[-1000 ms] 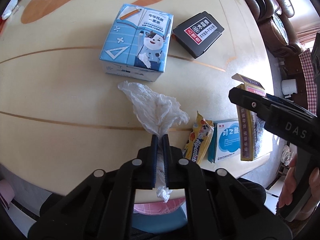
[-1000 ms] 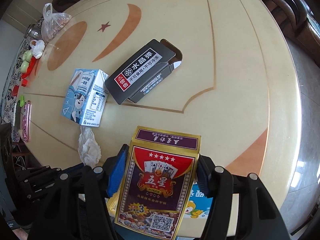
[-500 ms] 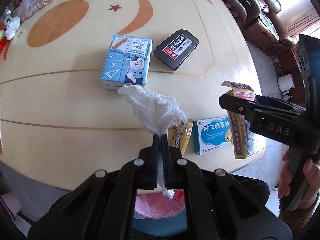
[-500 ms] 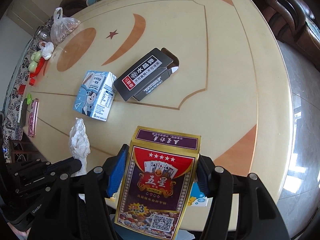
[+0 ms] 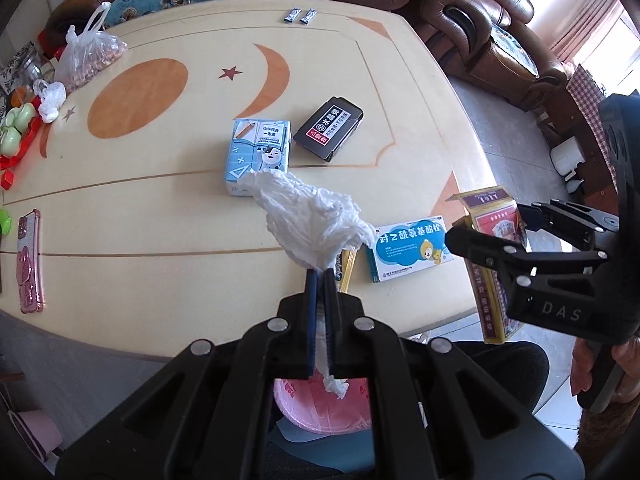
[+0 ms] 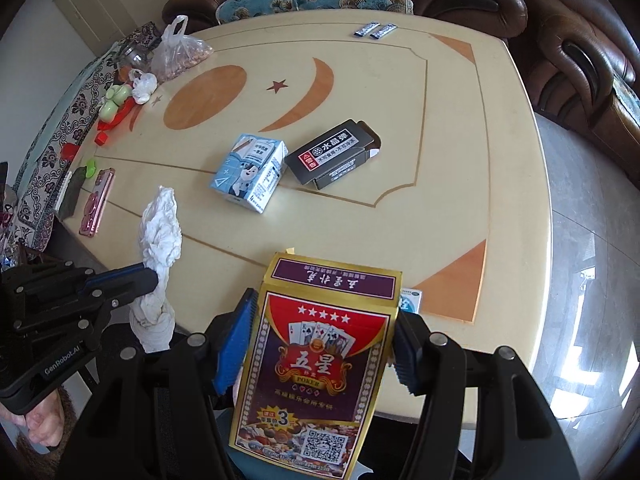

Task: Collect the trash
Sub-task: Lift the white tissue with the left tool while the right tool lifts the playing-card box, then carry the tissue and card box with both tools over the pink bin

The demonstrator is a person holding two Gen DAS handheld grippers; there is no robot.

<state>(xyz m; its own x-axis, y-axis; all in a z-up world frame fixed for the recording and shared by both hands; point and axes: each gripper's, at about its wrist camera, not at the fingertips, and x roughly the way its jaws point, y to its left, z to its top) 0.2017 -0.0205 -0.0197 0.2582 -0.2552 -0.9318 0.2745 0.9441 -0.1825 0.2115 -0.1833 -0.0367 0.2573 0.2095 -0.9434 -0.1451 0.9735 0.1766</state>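
Observation:
My left gripper (image 5: 321, 276) is shut on a crumpled white tissue (image 5: 312, 216), held up above the table's near edge; the tissue also shows in the right wrist view (image 6: 160, 236). My right gripper (image 6: 320, 320) is shut on a red and gold poker card box (image 6: 320, 360), which also shows in the left wrist view (image 5: 490, 280), held off the table's front edge. A pink-lined bin (image 5: 320, 404) sits below the left gripper. On the table lie a blue milk carton (image 5: 258, 156), a black box (image 5: 328, 128), a blue medicine box (image 5: 412, 246) and a yellow snack wrapper (image 5: 345, 272).
The round cream table (image 6: 440, 120) also bears a pink phone (image 5: 29, 262), a plastic bag of nuts (image 5: 90, 60), two small sachets (image 5: 300, 16) and red and green items (image 5: 16, 128) at the left. Brown sofas (image 6: 580, 60) ring the far and right sides.
Both grippers have pulled up and back from the table, lifting the tissue and the card box. The bin now shows below the left gripper.

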